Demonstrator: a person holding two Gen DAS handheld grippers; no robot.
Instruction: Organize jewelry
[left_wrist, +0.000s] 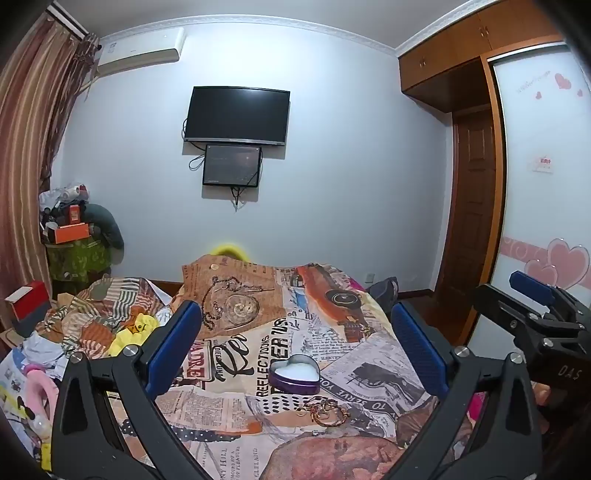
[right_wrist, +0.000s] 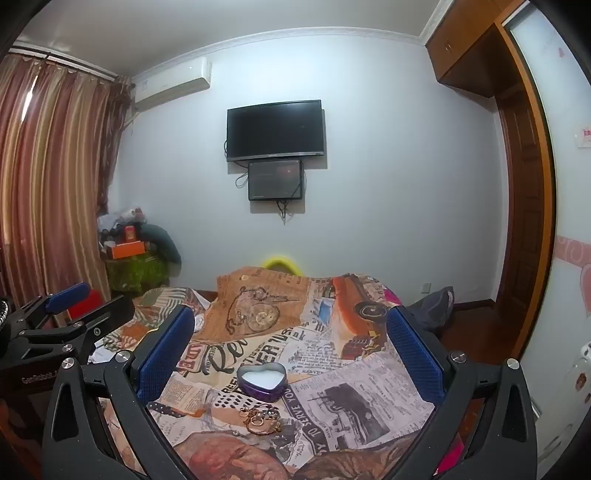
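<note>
A purple heart-shaped tin (left_wrist: 294, 373) with a white lining stands open on the newspaper-print cloth (left_wrist: 369, 373); it also shows in the right wrist view (right_wrist: 262, 380). A small pile of gold rings and a bracelet (left_wrist: 327, 409) lies just in front of it, also in the right wrist view (right_wrist: 260, 415). My left gripper (left_wrist: 295, 350) is open and empty, its blue pads either side of the tin. My right gripper (right_wrist: 291, 354) is open and empty, likewise above the cloth. Each gripper shows at the edge of the other's view (left_wrist: 532, 295) (right_wrist: 66, 299).
Striped fabric, yellow cloth and toys (left_wrist: 110, 325) lie in a heap to the left. A red box (left_wrist: 27, 301) stands at the far left. A dark bag (right_wrist: 436, 306) sits on the floor at the right, by the wardrobe (left_wrist: 476, 221). A TV (left_wrist: 236, 114) hangs on the far wall.
</note>
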